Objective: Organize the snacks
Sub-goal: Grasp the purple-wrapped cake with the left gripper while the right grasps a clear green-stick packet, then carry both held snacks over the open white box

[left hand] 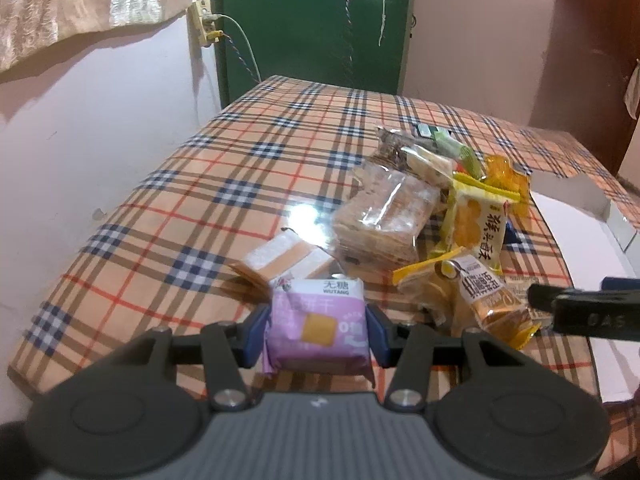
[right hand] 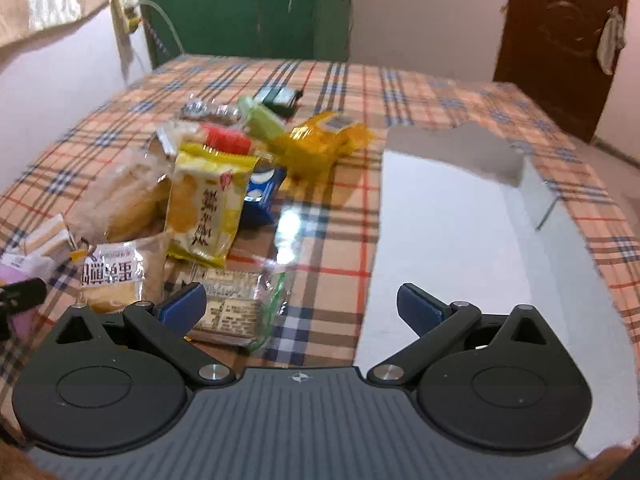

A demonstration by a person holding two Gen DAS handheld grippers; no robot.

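One light, soft purple biscuit packet point(left hand: 318, 326) sits pinched at its sides in the left gripper point(left hand: 318, 332), while the right gripper point(right hand: 300, 306) jaws stand wide and empty.

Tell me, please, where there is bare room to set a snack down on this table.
Bare tablecloth lies left of the snack pile, toward the wall; the white box right of it is empty. The pile itself is crowded.
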